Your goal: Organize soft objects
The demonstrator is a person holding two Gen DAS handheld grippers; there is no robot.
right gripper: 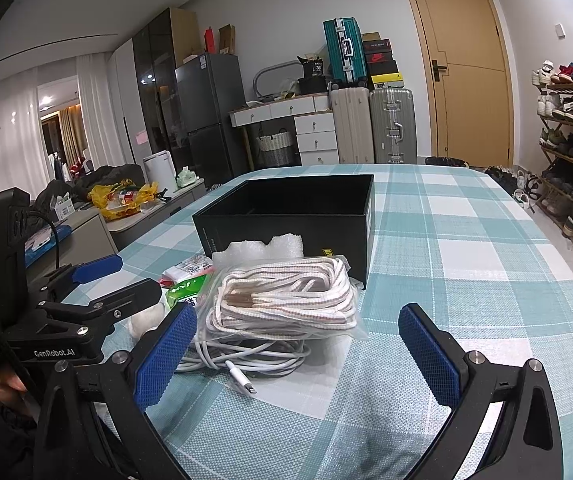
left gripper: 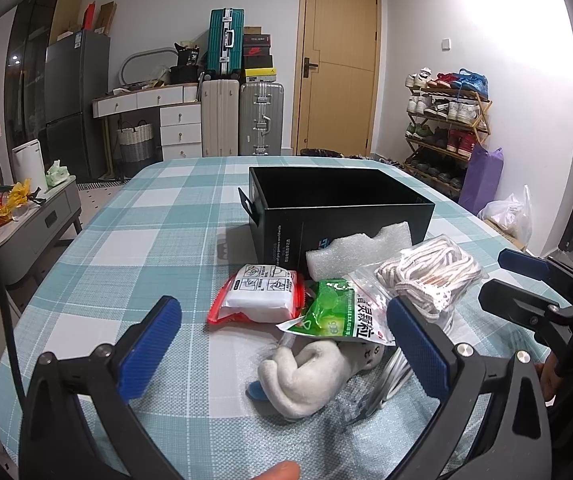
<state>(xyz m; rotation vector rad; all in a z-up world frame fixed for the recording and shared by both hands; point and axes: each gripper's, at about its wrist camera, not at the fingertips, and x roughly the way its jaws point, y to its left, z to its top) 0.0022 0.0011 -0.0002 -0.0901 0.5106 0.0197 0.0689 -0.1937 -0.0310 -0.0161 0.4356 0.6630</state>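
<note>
Before the black box (left gripper: 340,208), both claws agape, empty.

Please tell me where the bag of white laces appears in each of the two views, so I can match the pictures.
Left wrist view: bag of laces at centre right, in front of the black box.
Right wrist view: bag of laces at centre, lying on a white cable.
Shared landmark: the black box behind it.

"GenRobot.AI" is printed in white on the left tongs' (right gripper: 98,276) black body. The green packet (left gripper: 336,314) beside the black box (left gripper: 338,208) carries Chinese characters, too small to read surely.
</note>
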